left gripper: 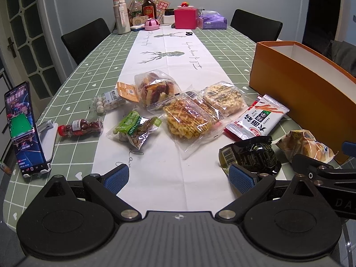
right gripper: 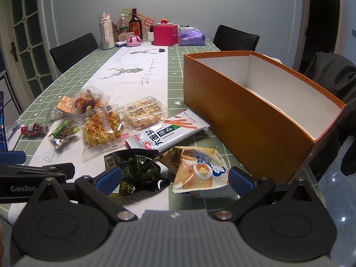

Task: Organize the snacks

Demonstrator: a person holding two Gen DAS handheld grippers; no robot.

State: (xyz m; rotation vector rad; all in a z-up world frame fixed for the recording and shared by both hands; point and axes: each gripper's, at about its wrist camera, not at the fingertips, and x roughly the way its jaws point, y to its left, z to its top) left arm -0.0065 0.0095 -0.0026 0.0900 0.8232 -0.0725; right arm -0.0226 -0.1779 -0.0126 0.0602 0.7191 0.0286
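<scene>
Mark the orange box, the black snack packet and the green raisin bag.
orange box [right gripper: 244, 115], right wrist view, on its outer long side wall.
black snack packet [right gripper: 140, 166], right wrist view, centre of the crumpled wrapper.
green raisin bag [left gripper: 135, 129], left wrist view, middle of the bag.

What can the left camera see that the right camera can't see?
Only the left wrist view shows the whole phone on its stand, playing a green billiards game. Only the right wrist view shows inside the orange box: white walls, no snacks visible. Both show the black snack packet, the white noodle-stick bag and the pink box far away.
</scene>
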